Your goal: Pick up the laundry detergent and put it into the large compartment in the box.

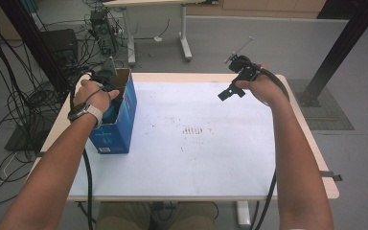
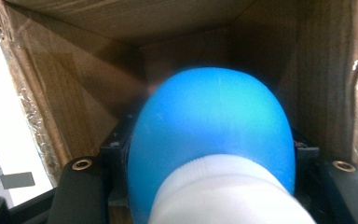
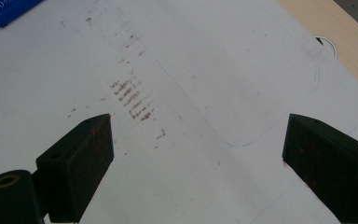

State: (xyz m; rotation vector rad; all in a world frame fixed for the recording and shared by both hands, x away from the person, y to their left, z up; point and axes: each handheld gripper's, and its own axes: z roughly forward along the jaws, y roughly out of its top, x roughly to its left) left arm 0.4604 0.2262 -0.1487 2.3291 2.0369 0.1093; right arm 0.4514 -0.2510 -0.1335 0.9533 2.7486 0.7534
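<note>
Left tongs (image 2: 209, 186) of mine grip a blue bottle (image 2: 212, 135) inside the blue box (image 1: 120, 122), lowering it in; next, I release. Right tongs (image 3: 196, 154) hover wide open, empty.

Your left forearm runs up from the lower left of the high view, wrist bent inward, and your left gripper (image 1: 109, 91) points down at the upper left, its jaws clamped on something blue. Your right forearm rises along the right side; your right gripper (image 1: 230, 92) hangs at upper centre-right, jaws spread wide.
</note>
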